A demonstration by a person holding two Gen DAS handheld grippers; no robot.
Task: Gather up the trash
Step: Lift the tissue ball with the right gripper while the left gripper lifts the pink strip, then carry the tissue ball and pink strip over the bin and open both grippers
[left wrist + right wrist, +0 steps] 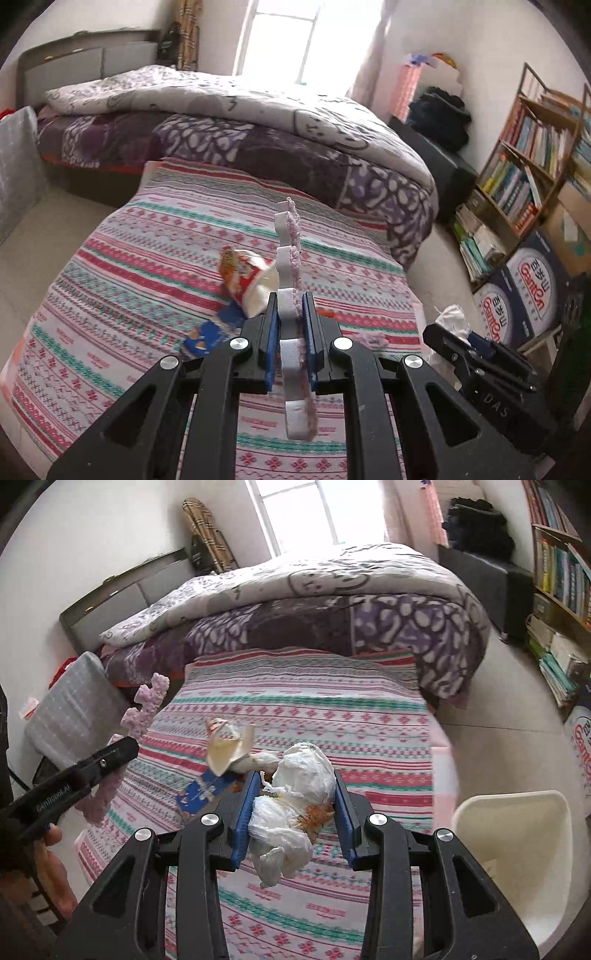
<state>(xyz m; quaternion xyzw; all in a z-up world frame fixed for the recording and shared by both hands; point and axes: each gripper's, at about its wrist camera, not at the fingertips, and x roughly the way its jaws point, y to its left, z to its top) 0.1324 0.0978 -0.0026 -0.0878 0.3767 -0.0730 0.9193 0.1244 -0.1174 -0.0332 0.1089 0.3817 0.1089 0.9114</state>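
My left gripper (290, 299) is shut on a pink-and-white foam strip (288, 236) with a wavy edge, held upright and edge-on over a striped cloth (147, 258). My right gripper (296, 775) is shut on a knotted white plastic bag (295, 805) with orange scraps inside. On the cloth beyond both grippers lie a torn red-and-yellow snack wrapper (245, 275) and a flat blue wrapper (208, 332). The right wrist view shows the left gripper (122, 749) at the left with the foam strip (147, 705), a hand behind it.
A white bin (517, 849) stands on the floor at the lower right of the cloth. A bed with a purple quilt (258, 122) lies behind. Bookshelves (528, 155) and printed boxes (524, 295) line the right wall. A grey box (74, 709) sits at the left.
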